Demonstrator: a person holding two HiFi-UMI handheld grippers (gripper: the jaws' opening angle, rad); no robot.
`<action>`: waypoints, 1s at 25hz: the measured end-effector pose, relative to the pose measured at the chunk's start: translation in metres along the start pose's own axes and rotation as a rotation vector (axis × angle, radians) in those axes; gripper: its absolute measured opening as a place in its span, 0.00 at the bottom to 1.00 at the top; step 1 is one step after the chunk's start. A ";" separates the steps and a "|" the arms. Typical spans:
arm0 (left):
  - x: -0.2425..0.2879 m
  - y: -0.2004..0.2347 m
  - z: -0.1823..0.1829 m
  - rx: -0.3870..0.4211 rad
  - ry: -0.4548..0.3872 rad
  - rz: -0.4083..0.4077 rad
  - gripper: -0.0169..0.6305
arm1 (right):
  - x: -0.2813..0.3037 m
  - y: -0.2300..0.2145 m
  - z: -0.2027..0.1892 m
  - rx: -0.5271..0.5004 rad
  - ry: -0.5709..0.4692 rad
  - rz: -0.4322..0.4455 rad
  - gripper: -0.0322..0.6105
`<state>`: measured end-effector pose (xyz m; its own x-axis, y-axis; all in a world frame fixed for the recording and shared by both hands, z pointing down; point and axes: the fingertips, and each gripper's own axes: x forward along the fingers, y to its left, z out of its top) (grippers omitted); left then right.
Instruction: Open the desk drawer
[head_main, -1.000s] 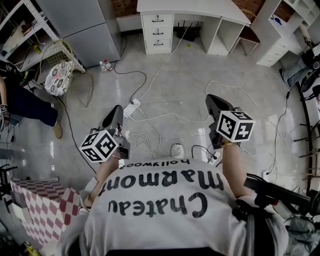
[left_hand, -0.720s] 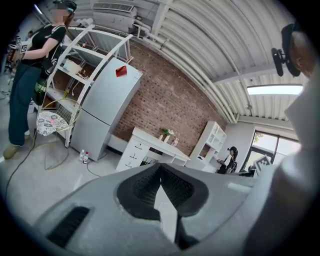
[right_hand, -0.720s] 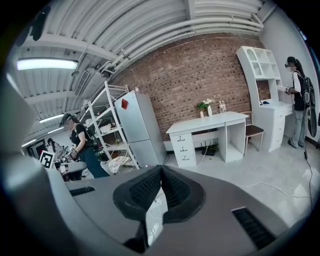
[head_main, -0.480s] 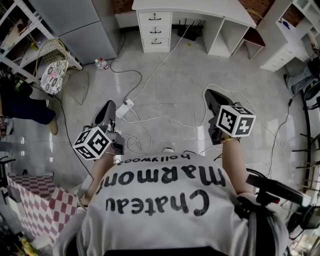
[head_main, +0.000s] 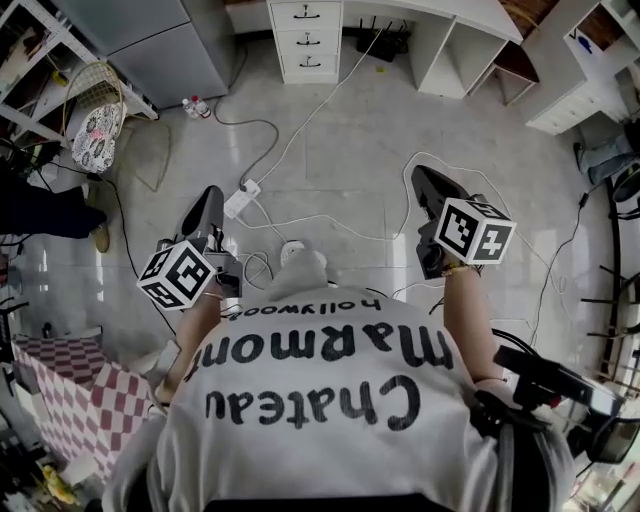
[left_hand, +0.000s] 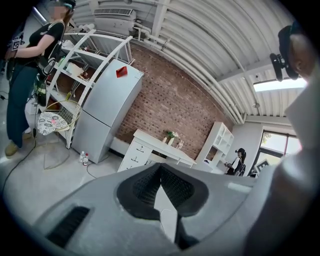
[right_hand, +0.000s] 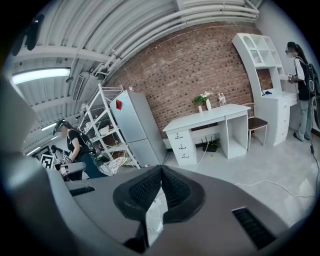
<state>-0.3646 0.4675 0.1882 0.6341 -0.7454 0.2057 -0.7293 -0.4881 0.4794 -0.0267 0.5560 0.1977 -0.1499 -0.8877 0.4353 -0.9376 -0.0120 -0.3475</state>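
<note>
Drawers (head_main: 307, 40): 3 in a stack, all shut, at the end of the white counter (head_main: 470, 12) nearest the fridge (head_main: 150, 35). That's across the room, well apart from both grippers. Left gripper (head_main: 205, 208) and right gripper (head_main: 428, 190) are held out over the floor, w/ a power strip (head_main: 243, 198) lying near the left one. Each has its jaws pressed together, nothing betw. them. Another person (right_hand: 77, 145) stands by the shelving rack (right_hand: 107, 117).
</note>
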 end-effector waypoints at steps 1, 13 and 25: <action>0.004 0.000 -0.001 -0.001 0.006 -0.001 0.05 | 0.003 -0.002 -0.001 0.004 0.003 0.001 0.07; 0.110 0.009 0.022 -0.012 0.026 -0.067 0.05 | 0.066 -0.025 0.032 -0.008 0.041 -0.015 0.07; 0.253 0.029 0.093 0.047 0.042 -0.155 0.05 | 0.168 -0.043 0.116 -0.042 0.061 -0.050 0.07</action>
<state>-0.2490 0.2231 0.1747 0.7492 -0.6407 0.1681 -0.6326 -0.6169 0.4683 0.0253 0.3543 0.1894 -0.1206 -0.8566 0.5017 -0.9565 -0.0349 -0.2895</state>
